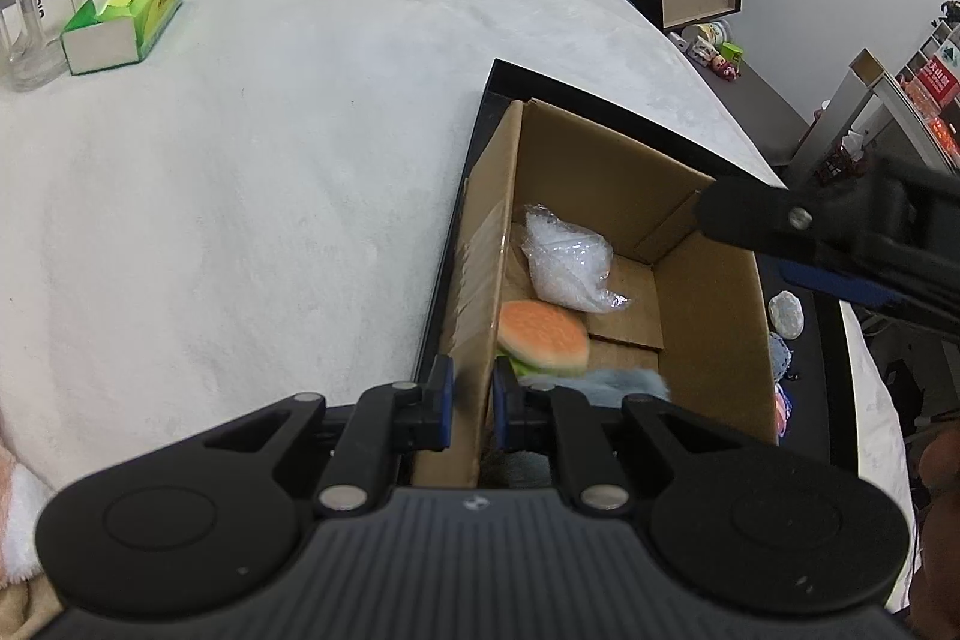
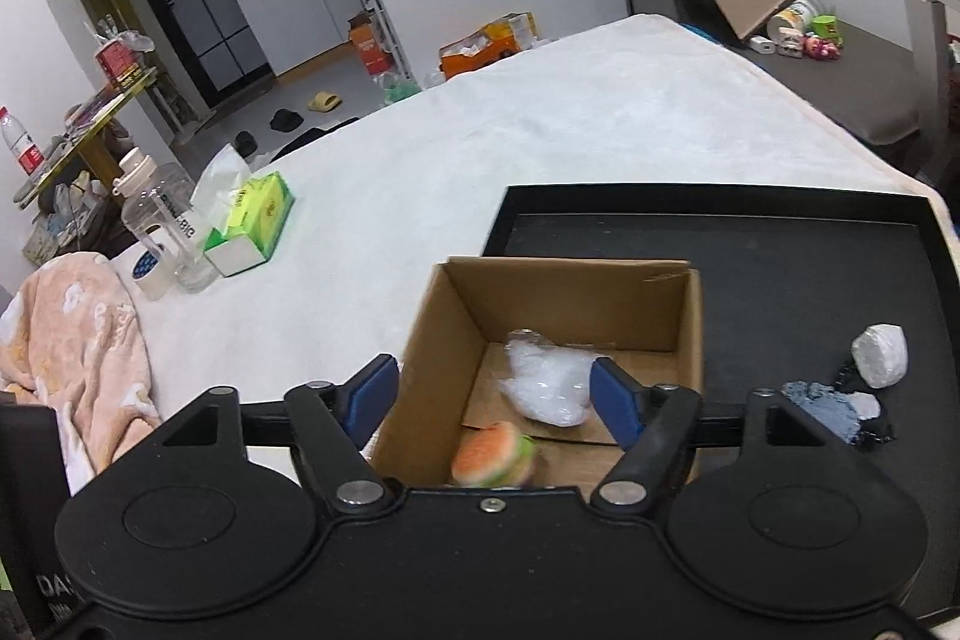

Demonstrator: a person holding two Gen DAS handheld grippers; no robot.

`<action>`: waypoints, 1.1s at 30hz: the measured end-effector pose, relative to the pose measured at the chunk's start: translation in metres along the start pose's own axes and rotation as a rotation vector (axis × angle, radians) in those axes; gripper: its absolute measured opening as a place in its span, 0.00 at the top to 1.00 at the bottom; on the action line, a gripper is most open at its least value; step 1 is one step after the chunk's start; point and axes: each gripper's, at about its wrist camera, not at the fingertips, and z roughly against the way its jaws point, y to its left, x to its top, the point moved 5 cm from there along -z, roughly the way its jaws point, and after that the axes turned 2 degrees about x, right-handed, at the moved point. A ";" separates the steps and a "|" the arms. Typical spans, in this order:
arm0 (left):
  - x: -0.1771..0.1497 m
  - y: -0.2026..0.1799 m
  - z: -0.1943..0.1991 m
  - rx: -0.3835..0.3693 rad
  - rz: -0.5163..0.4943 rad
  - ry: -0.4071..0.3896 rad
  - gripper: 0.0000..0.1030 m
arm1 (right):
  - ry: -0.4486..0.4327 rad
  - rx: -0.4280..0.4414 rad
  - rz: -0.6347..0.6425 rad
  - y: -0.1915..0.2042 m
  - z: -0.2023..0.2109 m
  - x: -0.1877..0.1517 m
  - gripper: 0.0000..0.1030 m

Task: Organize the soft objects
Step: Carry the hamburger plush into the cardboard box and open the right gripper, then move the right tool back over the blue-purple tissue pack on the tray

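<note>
The left gripper (image 1: 472, 403) pinches the cardboard box (image 1: 708, 316) wall to steady it, while the right gripper (image 2: 493, 397) hangs wide above the burger toy (image 2: 495, 454)

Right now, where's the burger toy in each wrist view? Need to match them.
Left wrist: burger toy lies low in the middle, inside the cardboard box, just ahead of the left tool.
Right wrist: burger toy sits at bottom centre on the box floor, between the open jaws of the right tool.
Shared landmark: the clear plastic bag, just beyond the toy in both.
</note>
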 end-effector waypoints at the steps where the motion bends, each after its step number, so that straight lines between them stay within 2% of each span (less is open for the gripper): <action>1: 0.000 -0.001 0.000 -0.001 0.001 0.001 0.88 | -0.002 -0.006 -0.002 -0.002 0.001 0.000 0.26; 5: 0.001 -0.003 0.002 0.004 -0.007 0.002 0.88 | -0.018 -0.027 0.000 -0.012 0.009 -0.001 0.20; 15: 0.000 -0.012 0.005 0.053 -0.026 0.000 0.88 | -0.034 -0.039 -0.012 -0.033 0.024 -0.005 0.19; 22: 0.000 -0.024 0.010 0.099 -0.064 -0.007 0.83 | -0.054 -0.057 -0.009 -0.051 0.034 -0.009 0.10; 26: 0.003 -0.031 0.013 0.118 -0.072 -0.011 0.72 | -0.062 -0.087 -0.021 -0.070 0.038 -0.014 0.08; 29: 0.004 -0.038 0.015 0.134 -0.082 -0.021 0.58 | -0.057 -0.104 -0.037 -0.083 0.038 -0.018 0.06; 33: 0.003 -0.045 0.015 0.155 -0.095 -0.021 0.52 | -0.052 -0.111 -0.046 -0.096 0.038 -0.024 0.06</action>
